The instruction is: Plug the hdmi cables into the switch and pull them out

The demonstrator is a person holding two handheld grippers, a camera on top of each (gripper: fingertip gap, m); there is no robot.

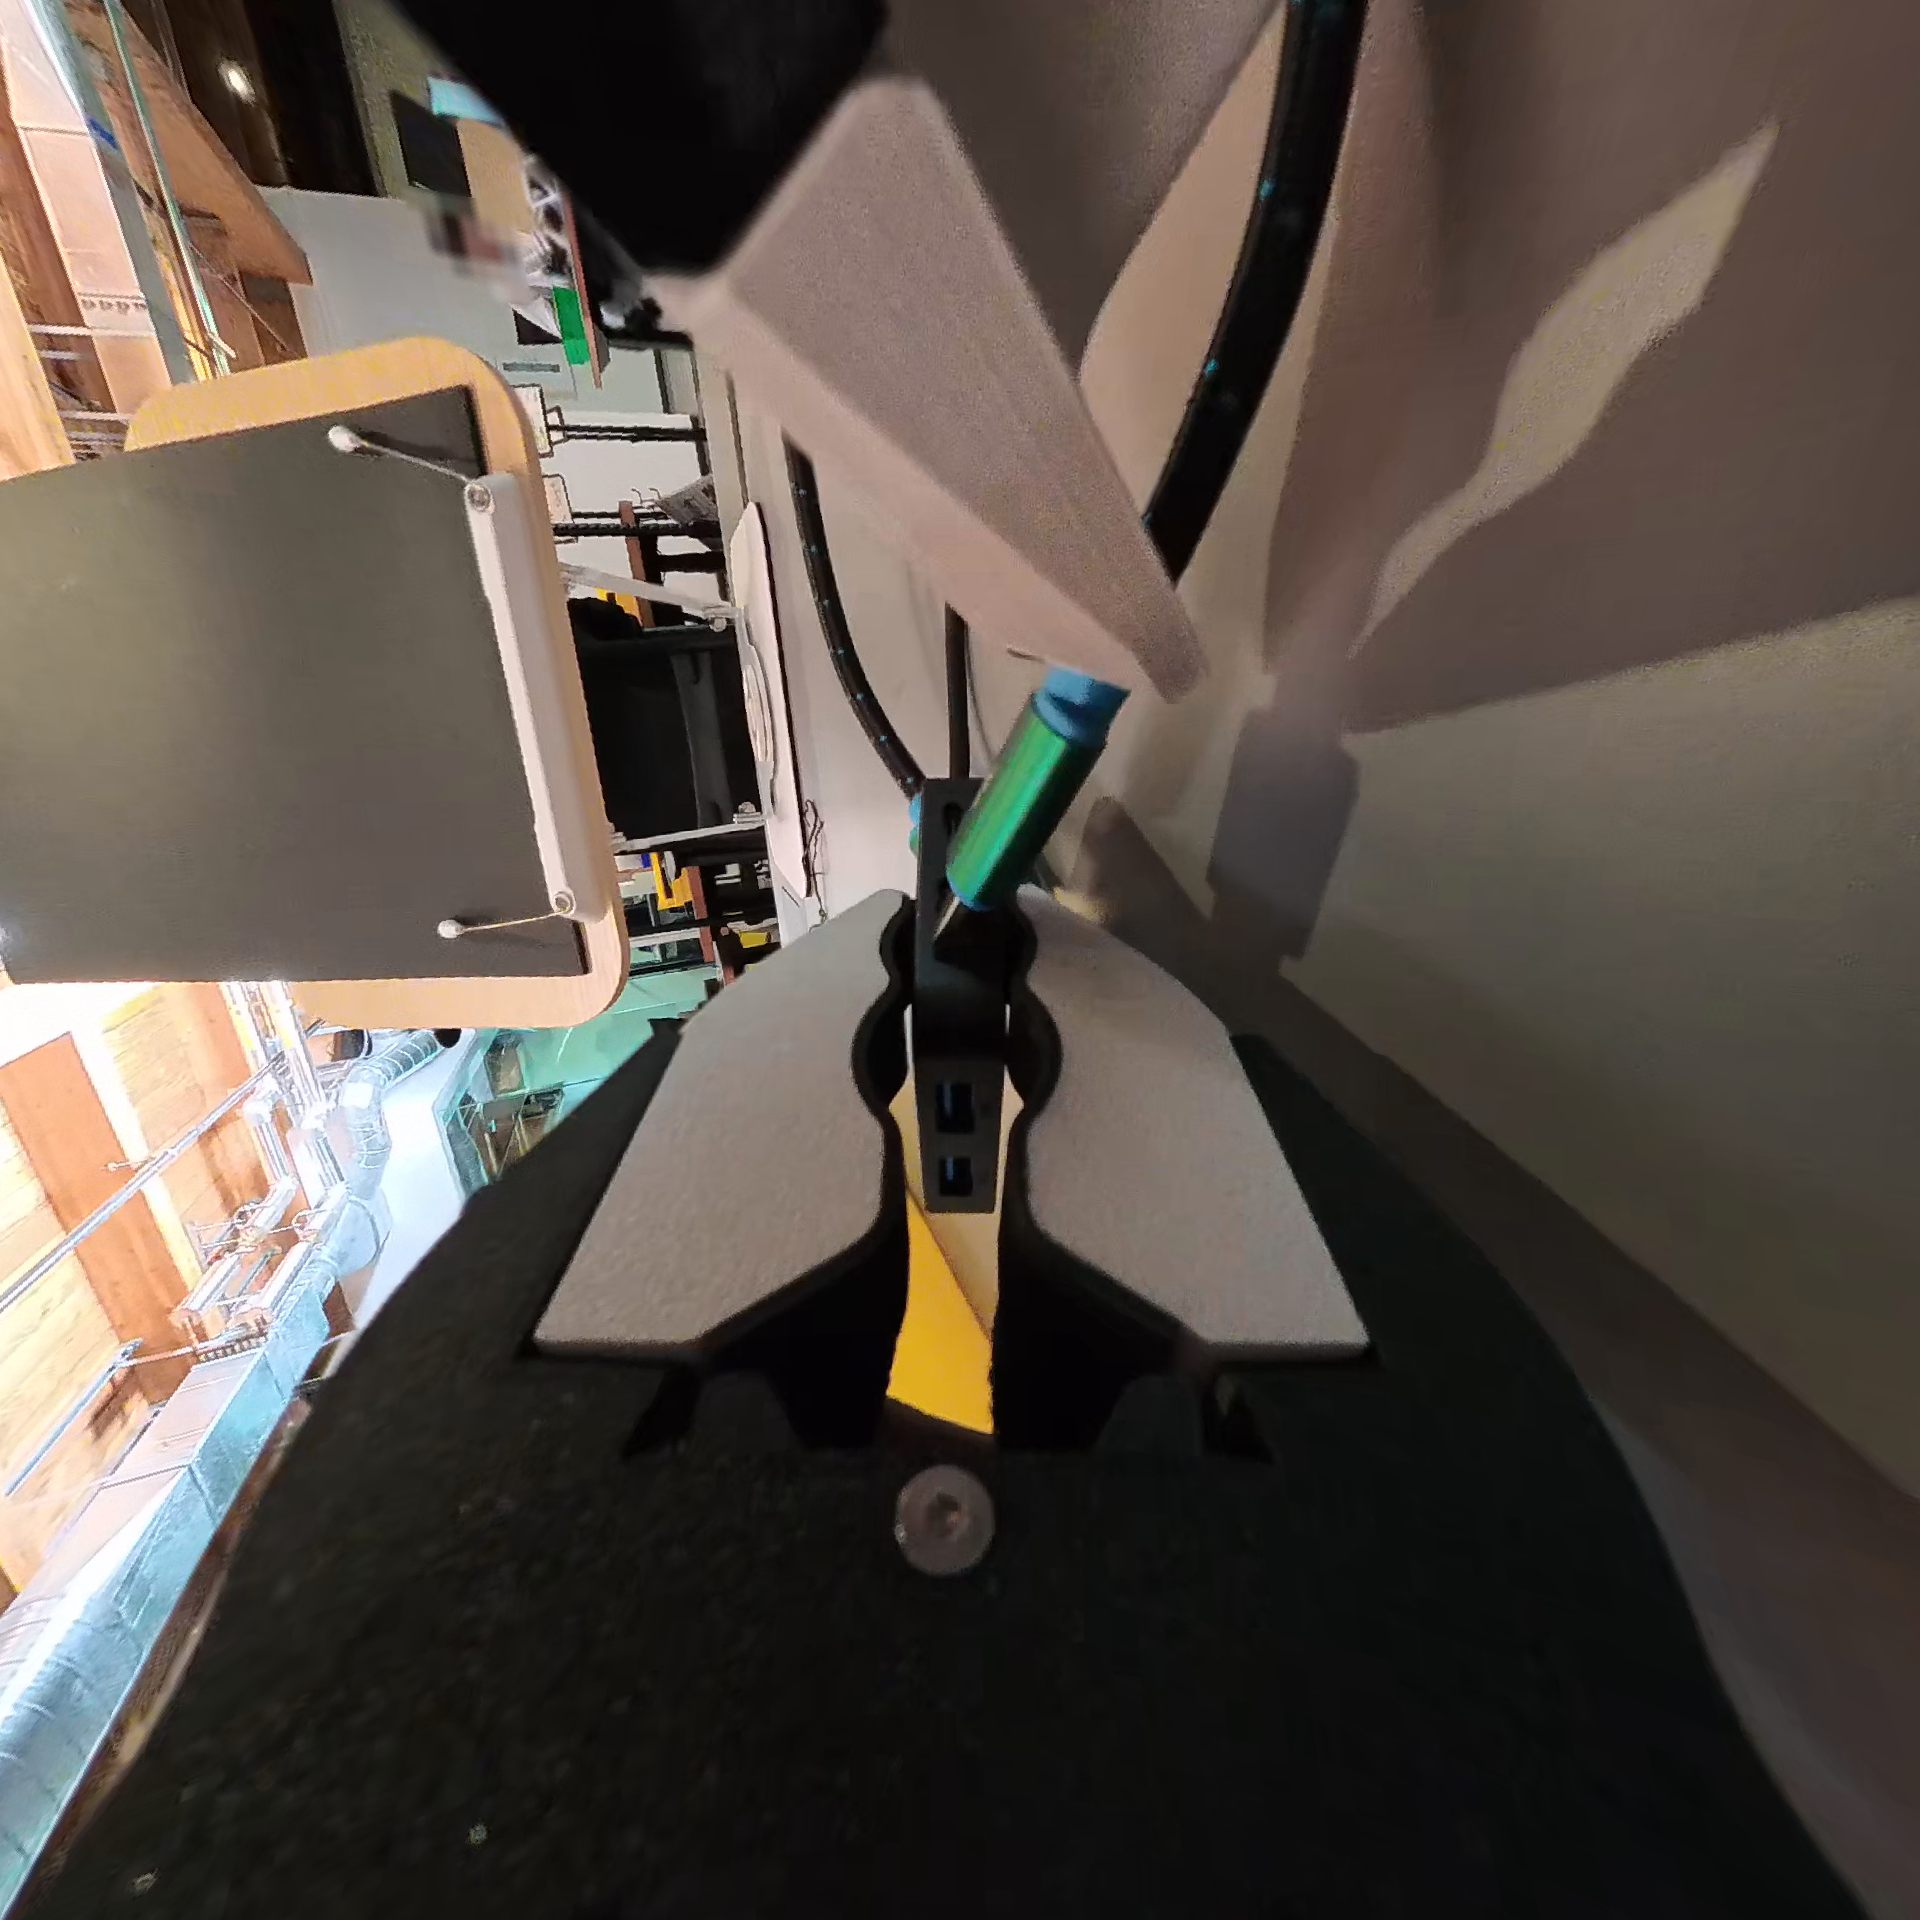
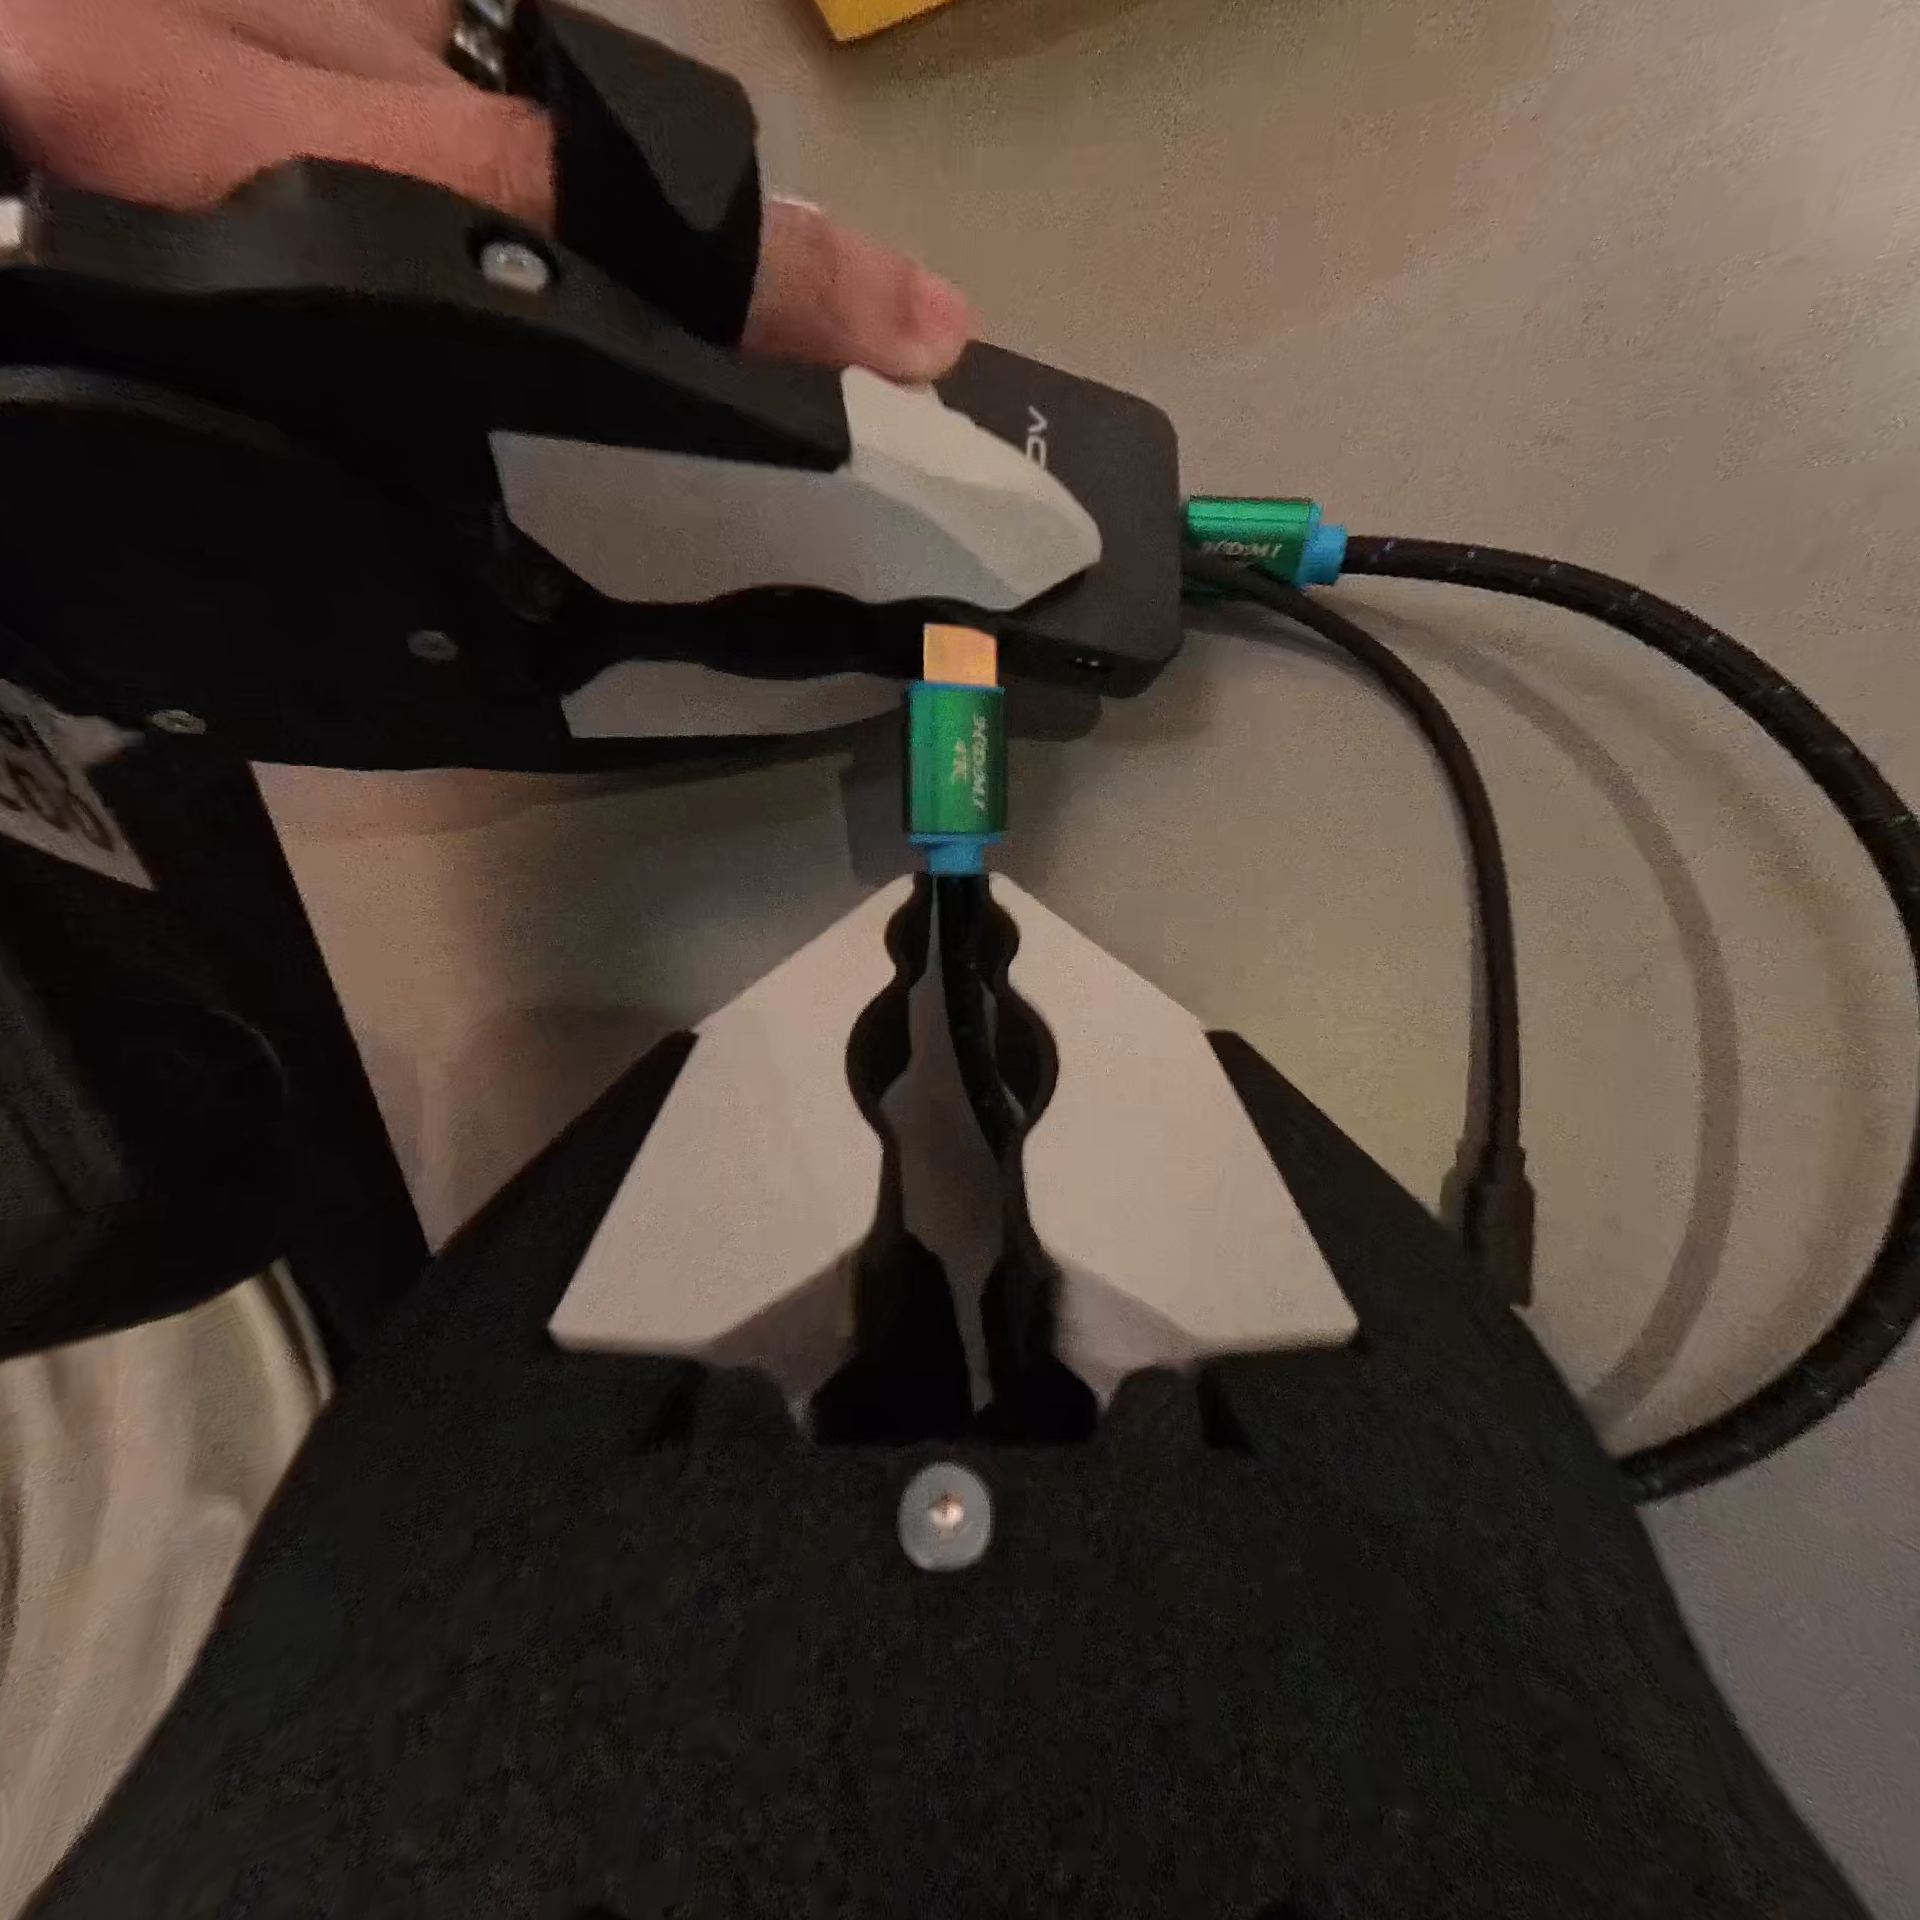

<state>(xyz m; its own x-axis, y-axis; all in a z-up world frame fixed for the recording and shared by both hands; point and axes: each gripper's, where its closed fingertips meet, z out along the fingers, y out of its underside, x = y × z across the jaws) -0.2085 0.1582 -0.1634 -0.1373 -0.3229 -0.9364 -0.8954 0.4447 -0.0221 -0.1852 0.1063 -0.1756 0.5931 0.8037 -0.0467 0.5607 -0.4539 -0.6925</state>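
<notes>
Right now my left gripper (image 1: 956, 997) is clamped on the black switch (image 1: 961, 1049), the two pale fingers (image 1: 779, 1122) pressing its flat sides, so the box stands edge-on between them with two small blue-lined ports (image 1: 956, 1138) facing back toward me. From the right wrist view the same switch (image 2: 1101, 520) is a flat black box held just above the grey table (image 2: 1455, 260), the left gripper (image 2: 997, 644) reaching in from the left with a hand (image 2: 312, 125) behind it.

My right gripper (image 2: 954, 904) is closed on a braided black cable (image 2: 977, 1039) just behind its plug. That free plug (image 2: 954, 764), a green metal shell with a blue collar and a gold tip, points up at the near edge of the switch; the tip sits just short of the box, not yet in a socket as far as I can tell.

As for what the switch holds: a second green plug (image 2: 1247, 535) is seated in its right end, and its braided cable (image 2: 1714, 665) loops away over the table. A thinner black lead (image 2: 1455, 790) leaves the same end and finishes in a small black connector (image 2: 1496, 1216) lying on the table. A yellow object (image 2: 883, 16) shows at the top edge.
</notes>
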